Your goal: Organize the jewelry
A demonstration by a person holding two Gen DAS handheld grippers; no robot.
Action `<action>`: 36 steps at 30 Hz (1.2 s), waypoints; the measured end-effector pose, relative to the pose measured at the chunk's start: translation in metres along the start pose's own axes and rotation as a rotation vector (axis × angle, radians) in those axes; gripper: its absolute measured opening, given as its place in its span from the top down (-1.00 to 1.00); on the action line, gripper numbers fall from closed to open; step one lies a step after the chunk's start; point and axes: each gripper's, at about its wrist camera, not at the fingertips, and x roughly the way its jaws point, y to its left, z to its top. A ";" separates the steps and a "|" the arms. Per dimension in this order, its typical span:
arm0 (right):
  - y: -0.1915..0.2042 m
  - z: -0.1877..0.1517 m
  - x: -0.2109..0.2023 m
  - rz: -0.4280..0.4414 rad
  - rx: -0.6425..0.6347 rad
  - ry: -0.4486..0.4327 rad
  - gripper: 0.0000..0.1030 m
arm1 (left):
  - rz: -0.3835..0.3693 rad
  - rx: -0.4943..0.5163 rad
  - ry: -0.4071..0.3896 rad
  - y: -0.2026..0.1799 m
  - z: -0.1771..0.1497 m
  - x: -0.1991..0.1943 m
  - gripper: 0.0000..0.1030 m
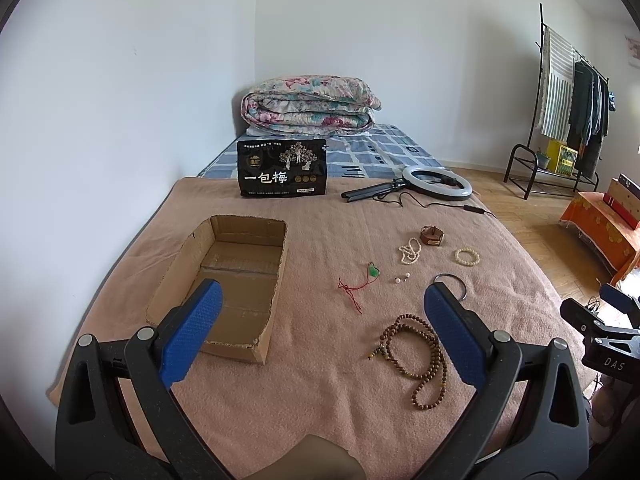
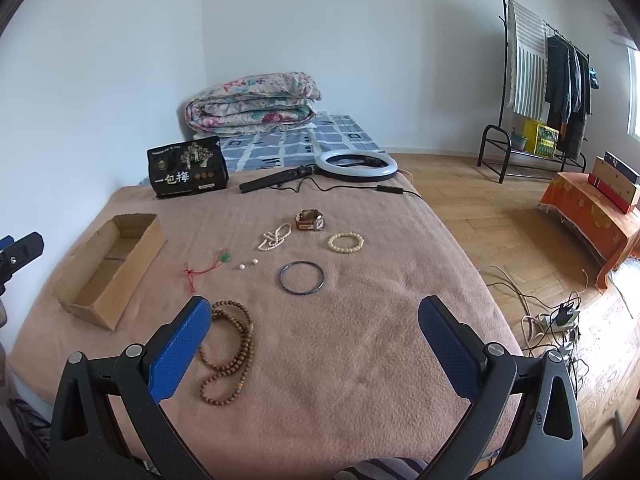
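Left gripper point(image 1: 320, 312) and right gripper point(image 2: 316, 320) both hang wide open above the blanket point(image 2: 360, 360), holding and touching nothing.

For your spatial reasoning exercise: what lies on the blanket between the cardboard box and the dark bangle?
In the right wrist view, between the cardboard box and the dark bangle lie the green pendant on its red cord and two loose pearls.

Soft daylight, sharp, fisheye-warped edges.

the black snack bag point(image 1: 282, 168) at the far end of the blanket reads "一包梅"; the right gripper's point(image 1: 608, 332) body reads "das".
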 end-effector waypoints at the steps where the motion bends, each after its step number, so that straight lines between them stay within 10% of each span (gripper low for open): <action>1: 0.000 -0.001 -0.001 0.001 0.000 -0.001 -0.99 | 0.001 0.000 -0.001 0.000 0.000 0.000 -0.99; 36: 0.003 -0.004 0.004 0.012 -0.003 0.023 -0.99 | 0.005 -0.004 0.003 0.003 0.001 -0.001 -0.99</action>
